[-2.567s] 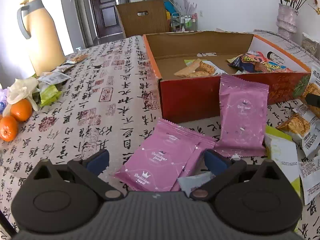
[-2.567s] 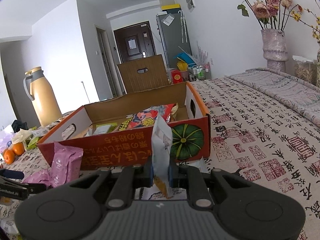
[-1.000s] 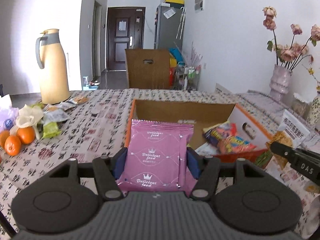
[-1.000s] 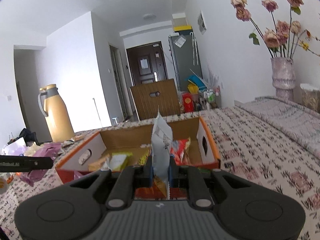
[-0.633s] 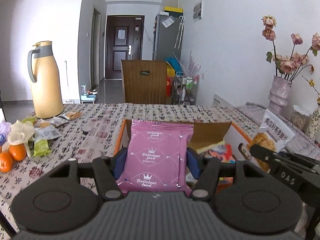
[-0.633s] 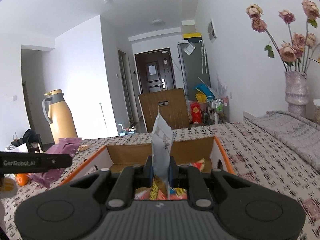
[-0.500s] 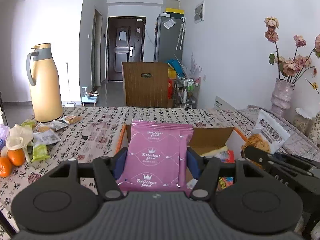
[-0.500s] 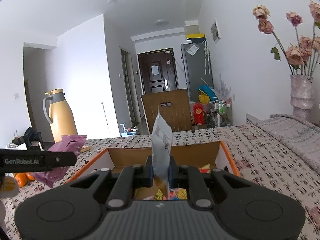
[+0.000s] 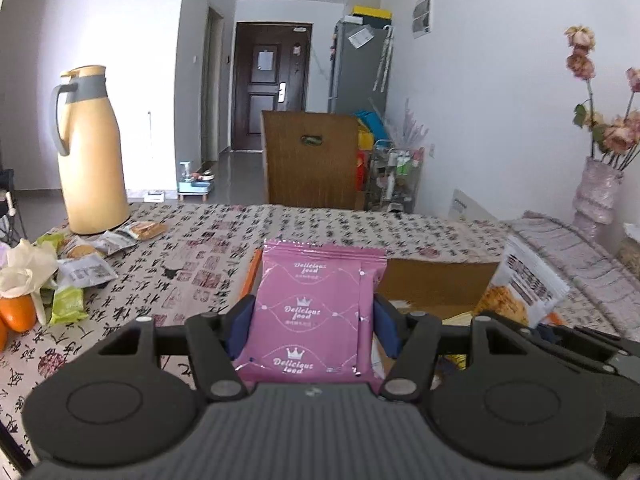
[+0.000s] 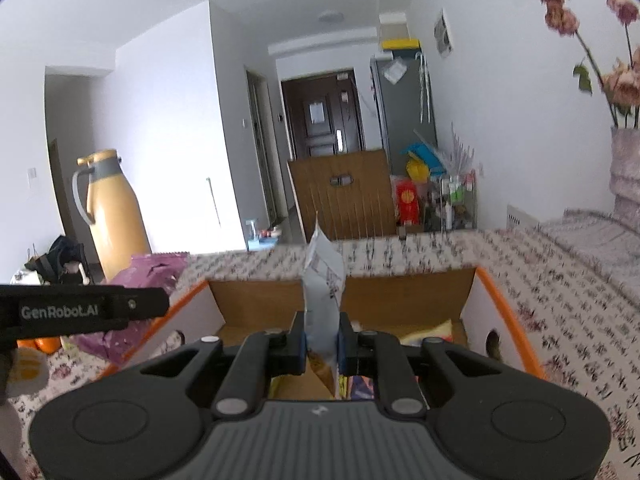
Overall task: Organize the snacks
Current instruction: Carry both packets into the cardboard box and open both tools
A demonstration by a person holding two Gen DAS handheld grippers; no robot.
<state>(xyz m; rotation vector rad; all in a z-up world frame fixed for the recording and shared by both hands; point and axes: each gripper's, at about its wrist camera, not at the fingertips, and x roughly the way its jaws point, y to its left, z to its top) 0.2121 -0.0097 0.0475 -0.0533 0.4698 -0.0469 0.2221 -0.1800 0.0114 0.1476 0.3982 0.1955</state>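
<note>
My left gripper (image 9: 314, 330) is shut on a pink snack packet (image 9: 316, 312) printed "Delicious food", held flat and upright between the blue pads. Behind it lies the open cardboard box (image 9: 436, 280) with an orange rim. My right gripper (image 10: 322, 340) is shut on a thin white snack packet (image 10: 323, 280), held edge-on above the box (image 10: 476, 308). That white packet (image 9: 524, 284) shows at the right in the left wrist view. In the right wrist view the pink packet (image 10: 154, 270) and the left gripper's black finger (image 10: 80, 312) are at the left.
A tan thermos jug (image 9: 90, 152) stands at the table's far left. Loose snack packets (image 9: 86, 268) and oranges (image 9: 18, 312) lie near it. A vase of dried flowers (image 9: 596, 196) is at the right. A wooden chair back (image 9: 310, 160) stands beyond the table's far edge.
Both grippers have moved forward over the box with their packets; the box now sits lower and nearer in both views. The grips have not changed.
</note>
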